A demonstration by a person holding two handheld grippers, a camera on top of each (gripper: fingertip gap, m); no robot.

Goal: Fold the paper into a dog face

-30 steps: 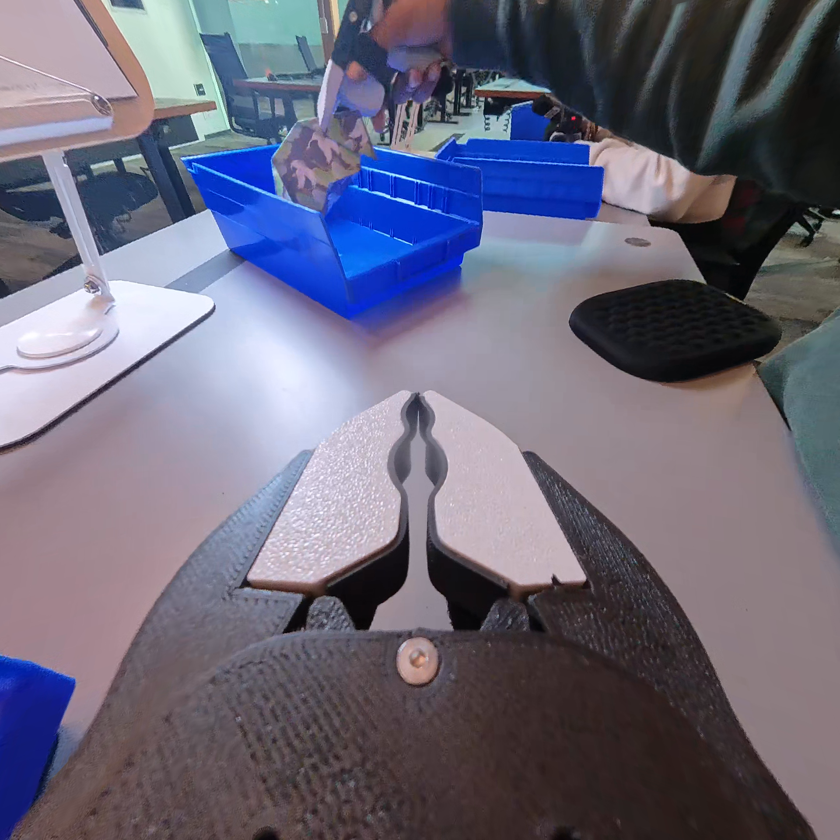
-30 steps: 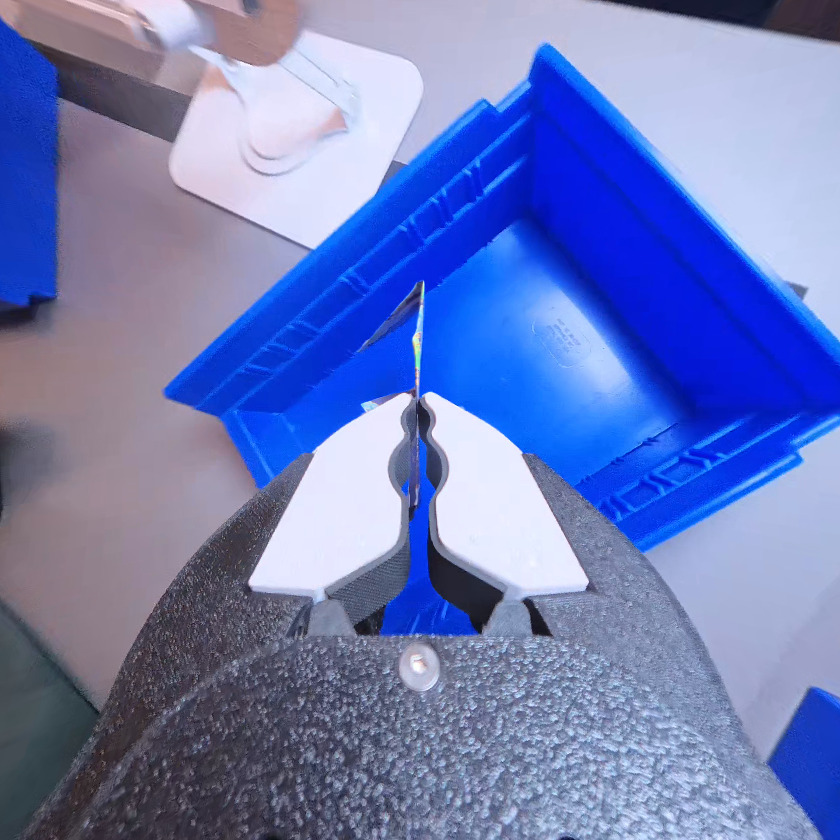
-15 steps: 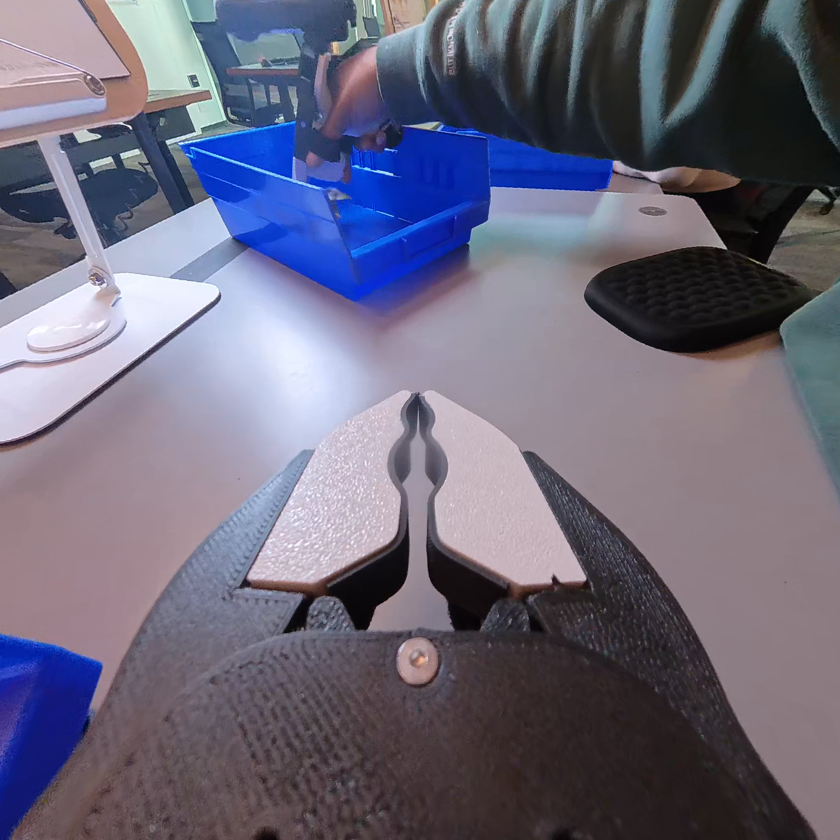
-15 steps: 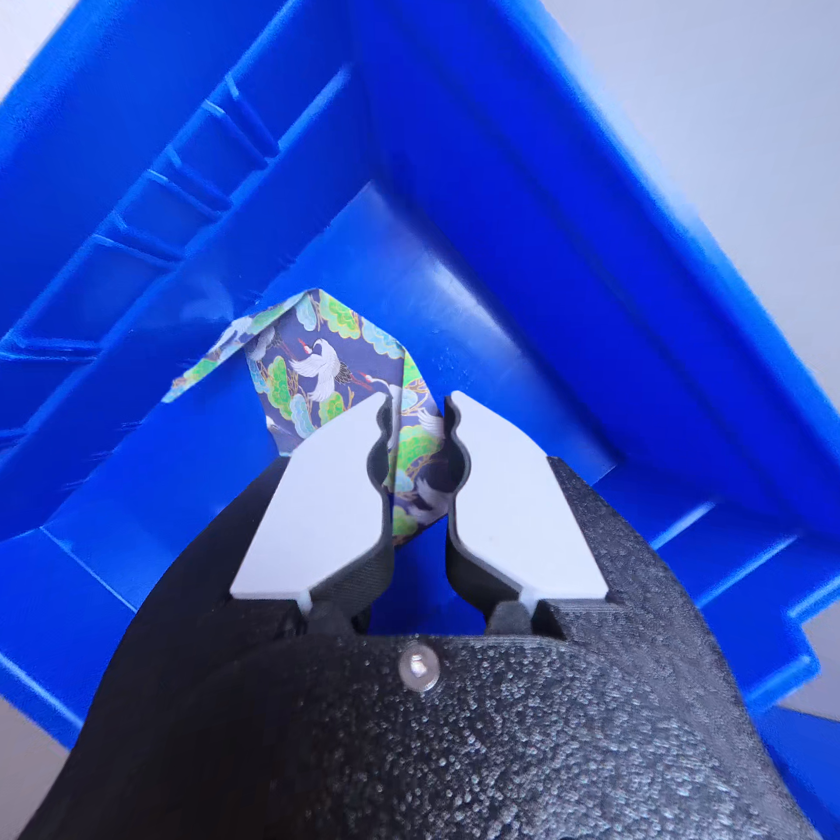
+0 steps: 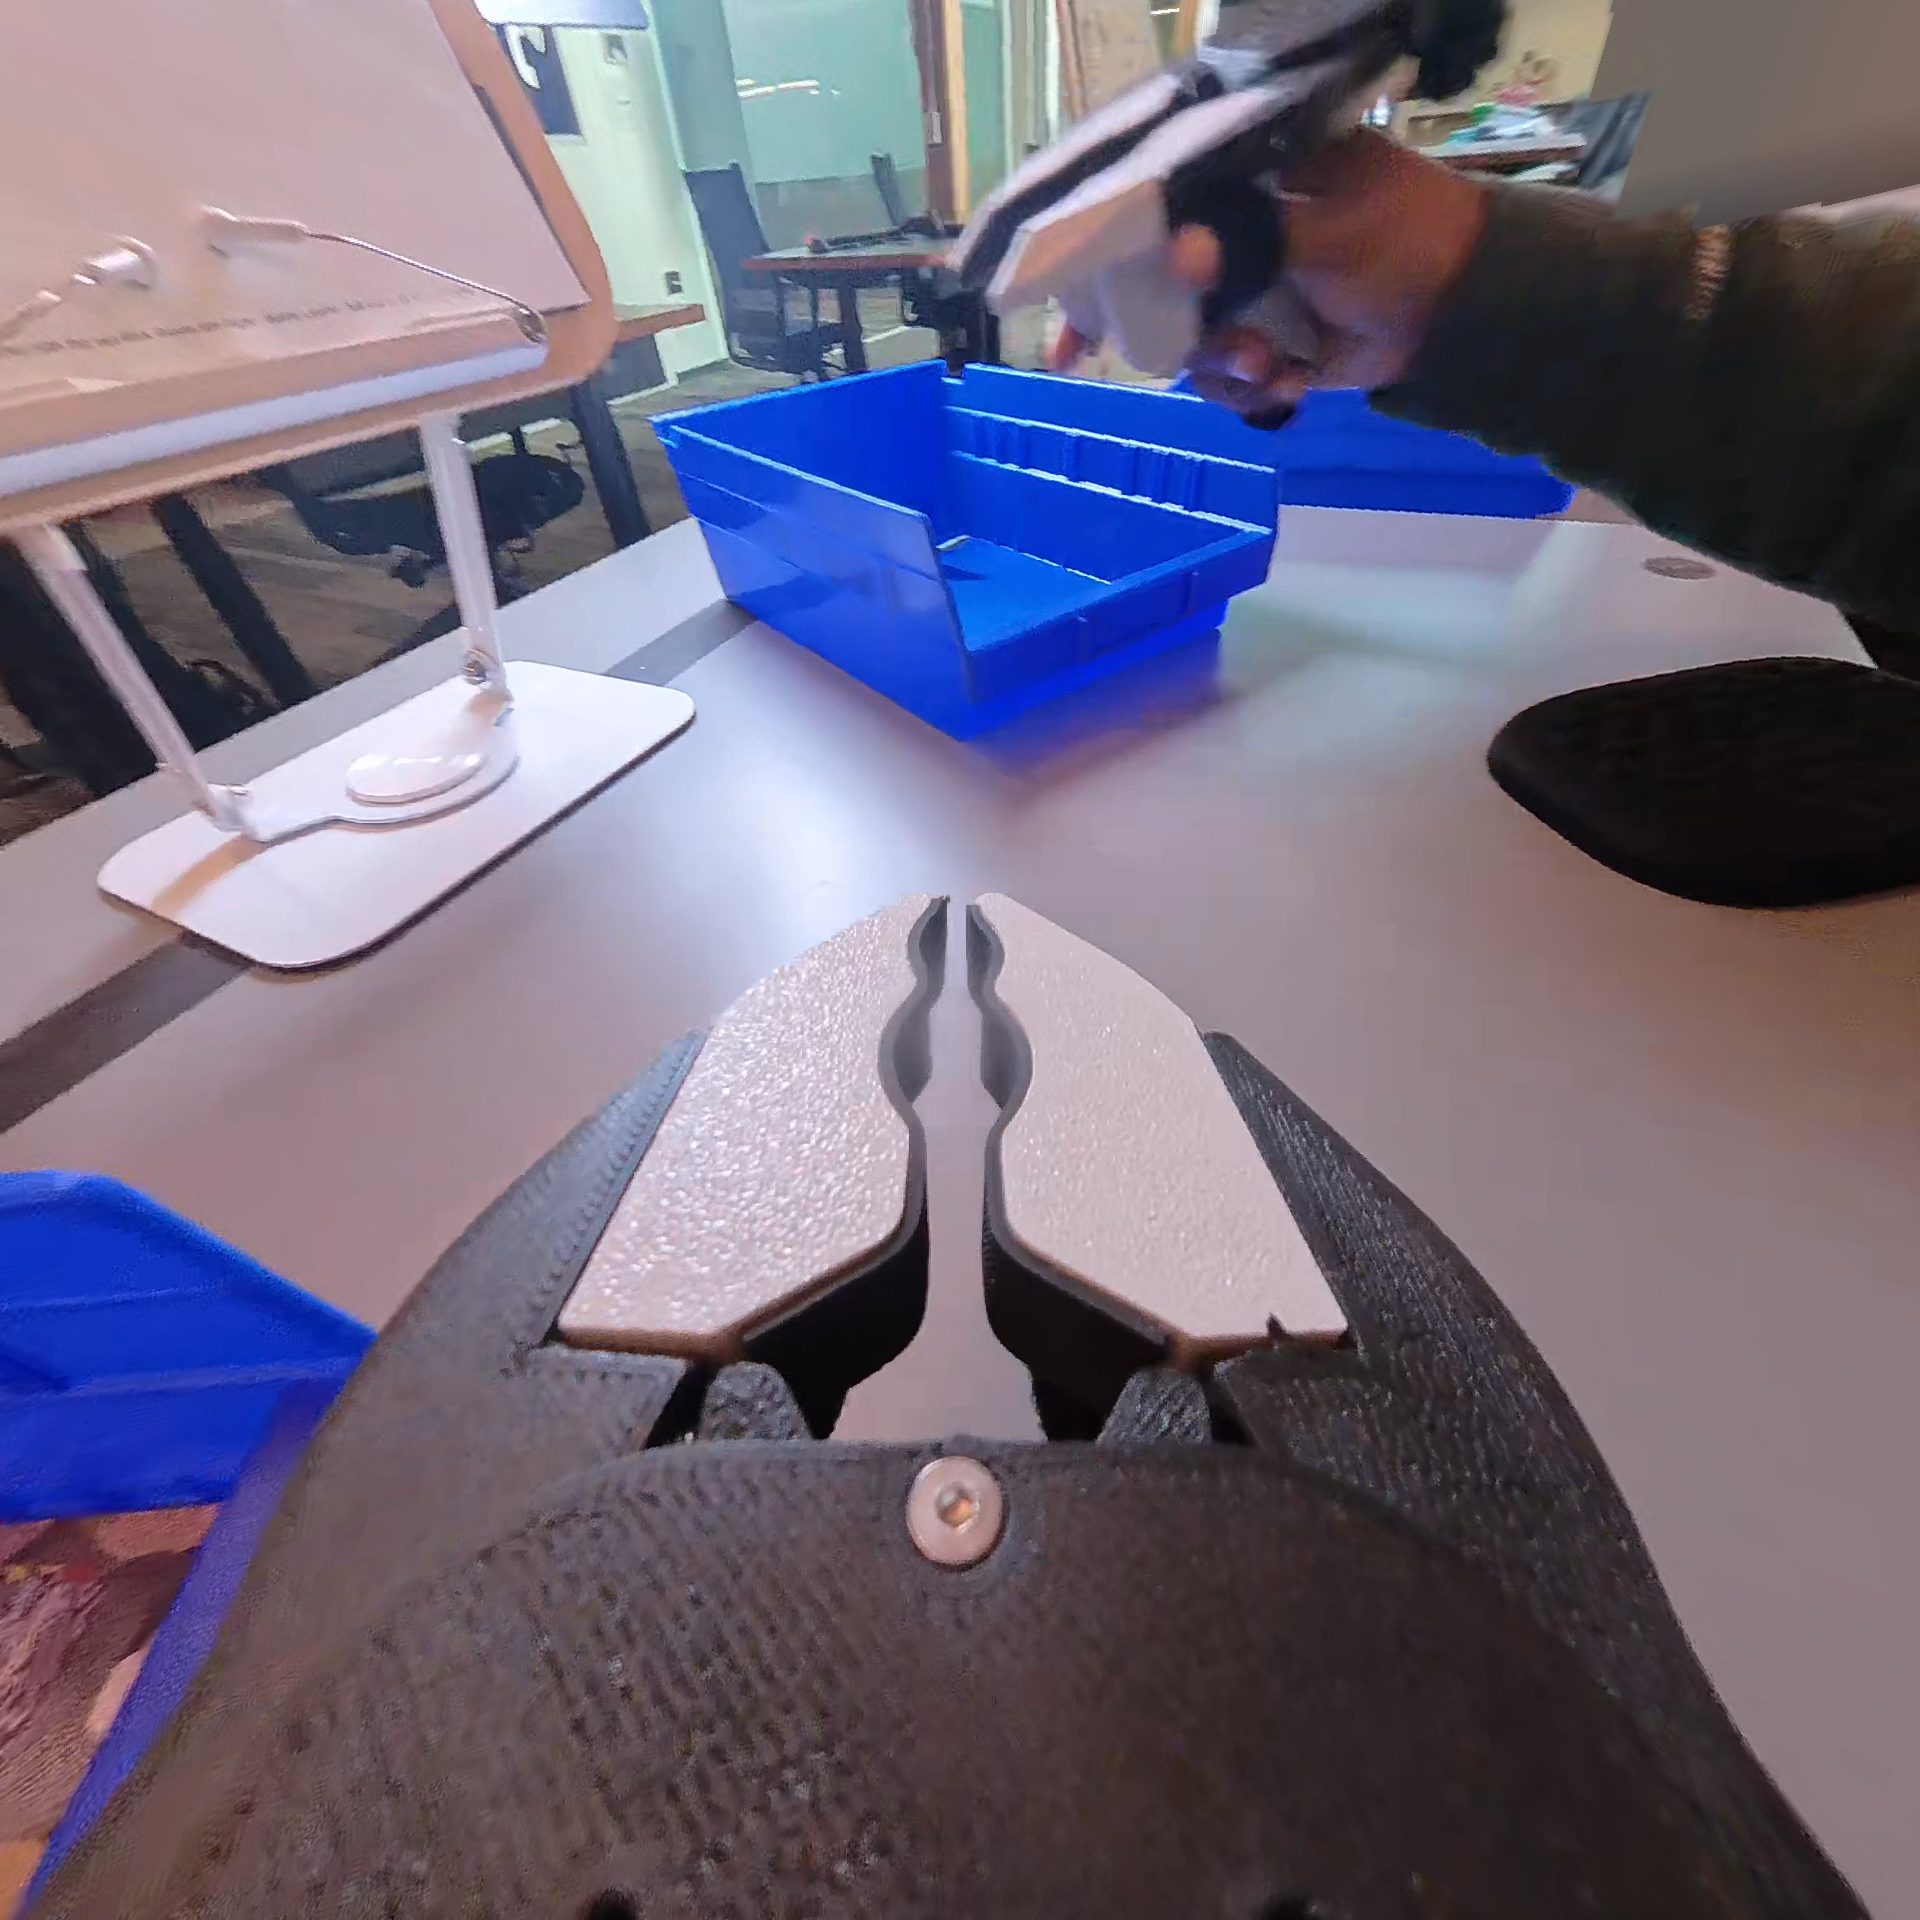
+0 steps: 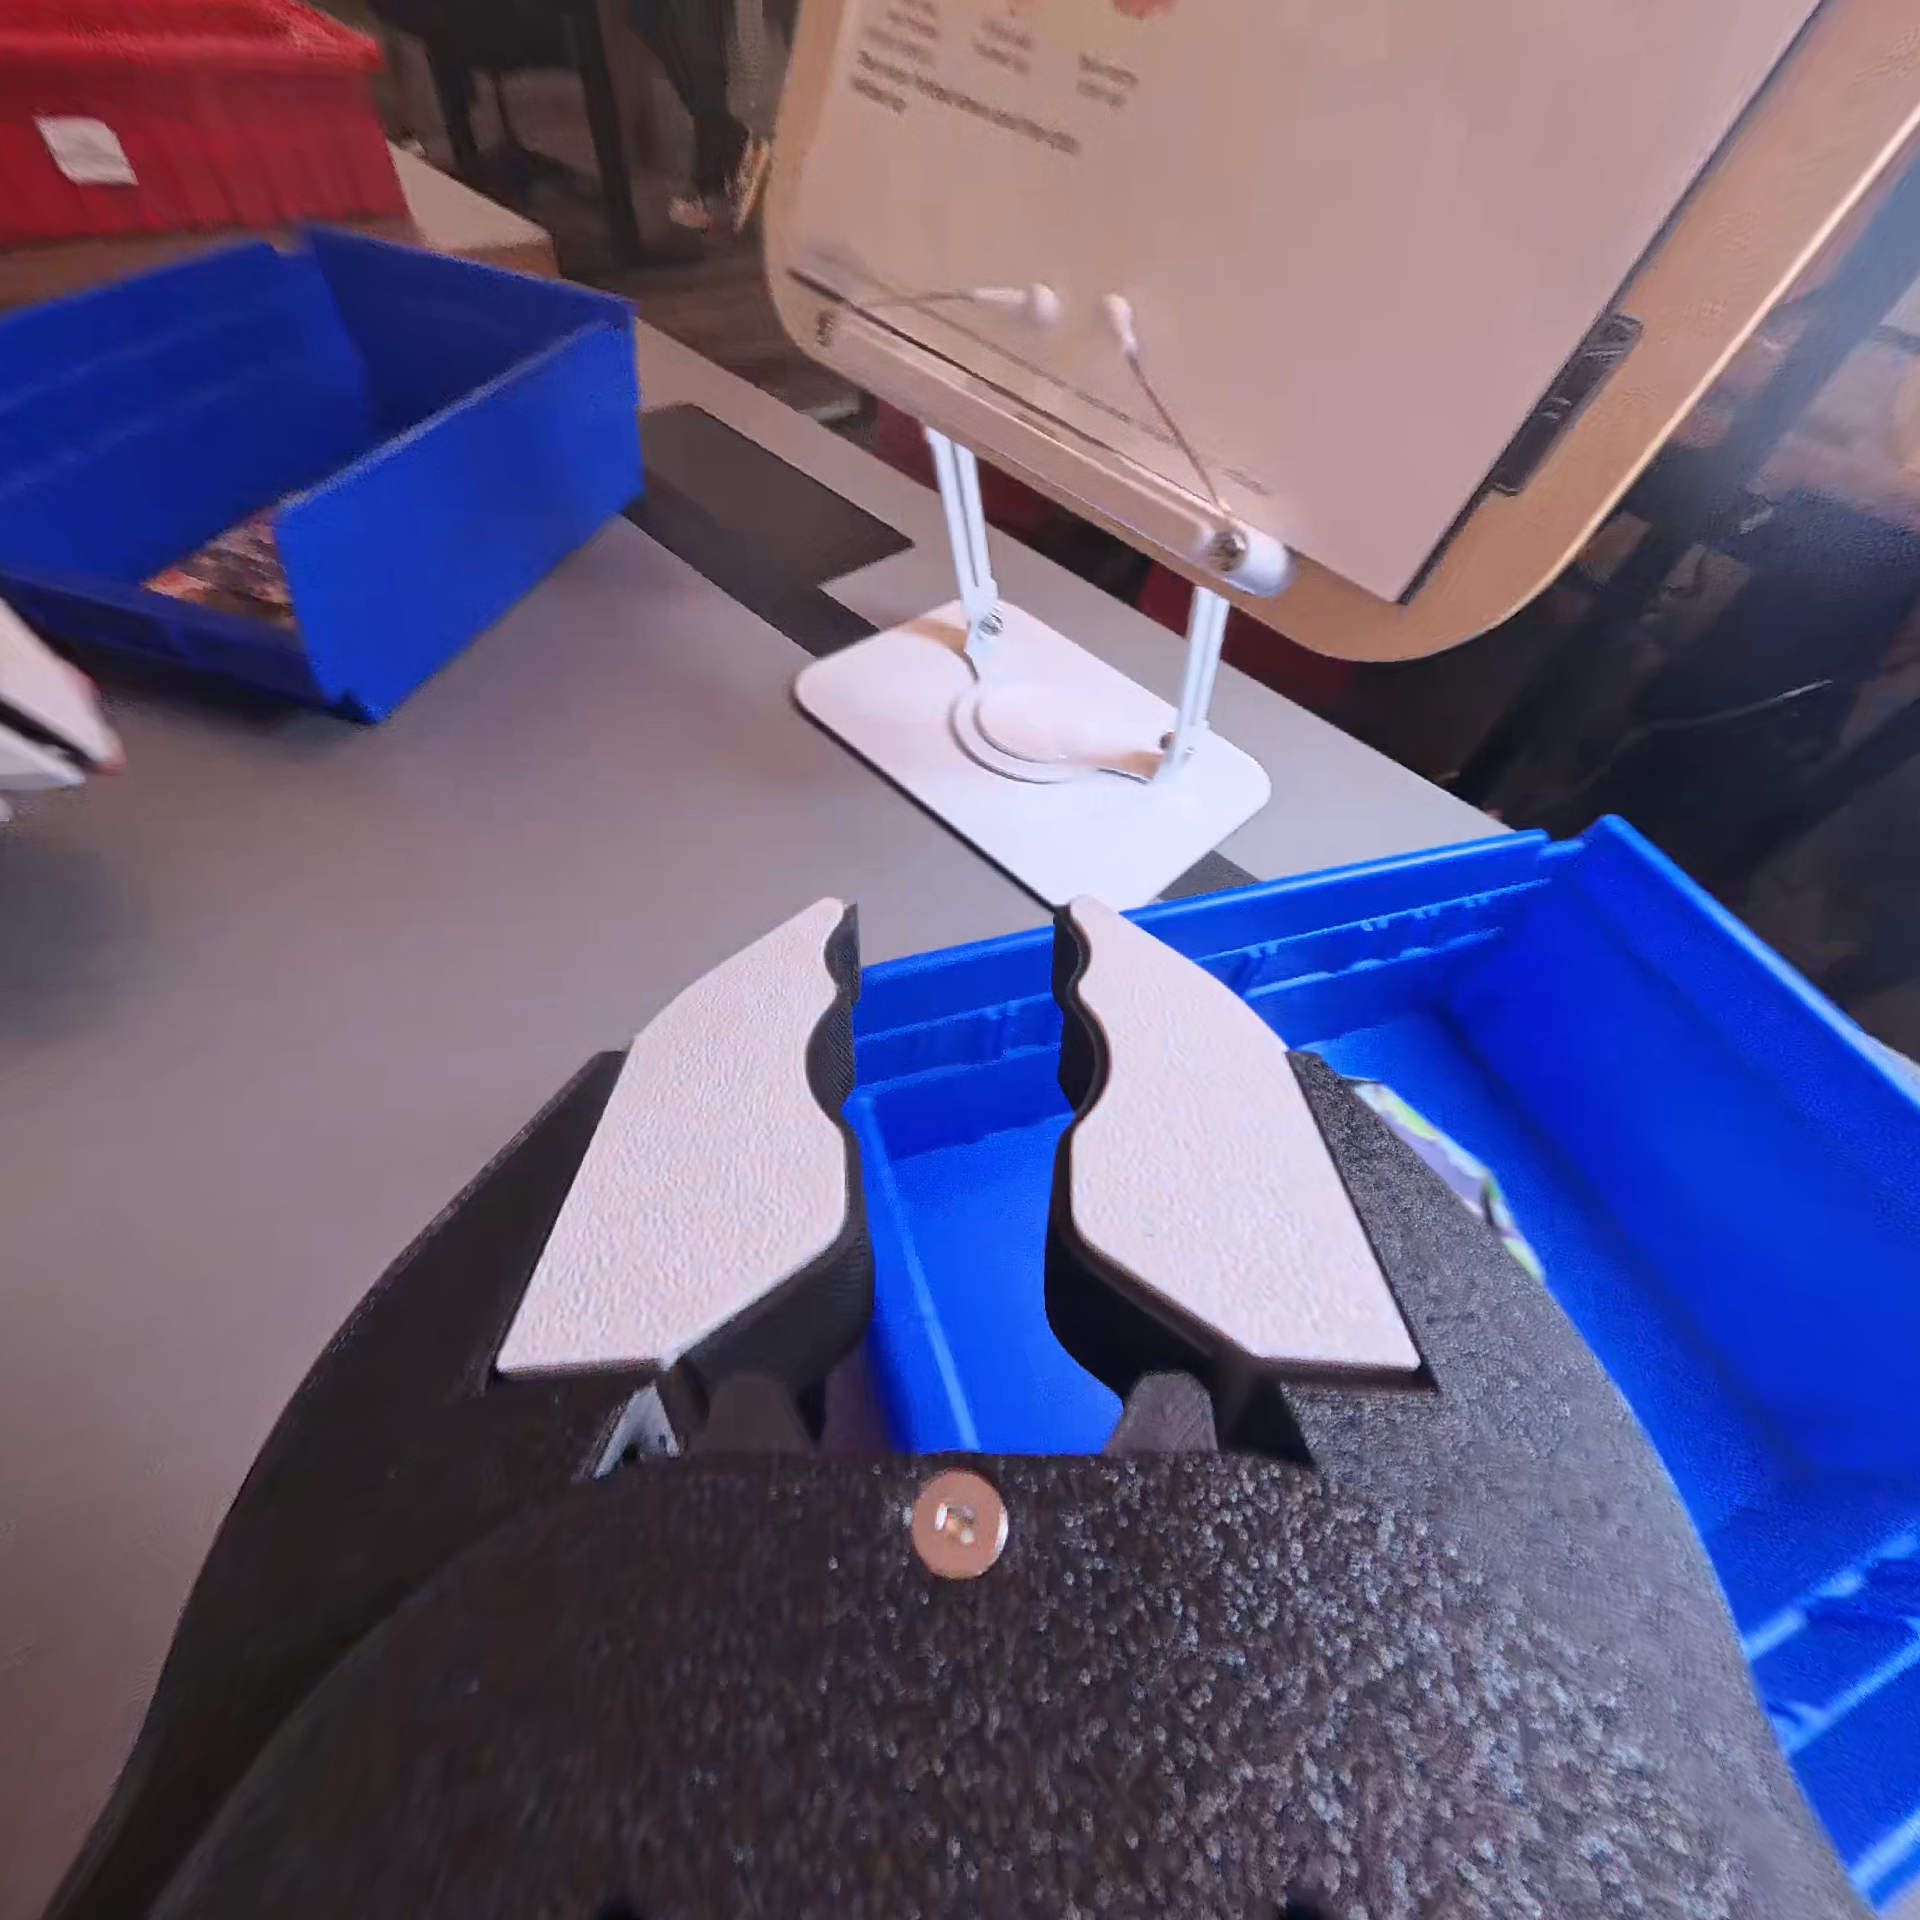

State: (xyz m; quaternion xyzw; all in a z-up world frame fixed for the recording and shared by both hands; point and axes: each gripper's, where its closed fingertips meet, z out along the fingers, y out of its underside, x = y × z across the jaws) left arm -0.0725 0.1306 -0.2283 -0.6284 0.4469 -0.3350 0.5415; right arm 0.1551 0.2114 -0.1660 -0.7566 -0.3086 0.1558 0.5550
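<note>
The right gripper (image 6: 956, 961) hangs over the near corner of the blue bin (image 6: 1714, 997), its jaws spread and empty. The folded paper (image 6: 1455, 1174) lies inside that bin, only a patterned sliver showing past the gripper's black shell. The left gripper (image 5: 957, 920) sits low over the grey table (image 5: 1247, 935), jaws almost pressed together with a thin gap, holding nothing. A low sweep leftward by the right gripper could catch the bin's wall and drag it, or knock the white document stand (image 6: 1039, 748) just beyond. The table between the two blue bins is bare, giving open room.
</note>
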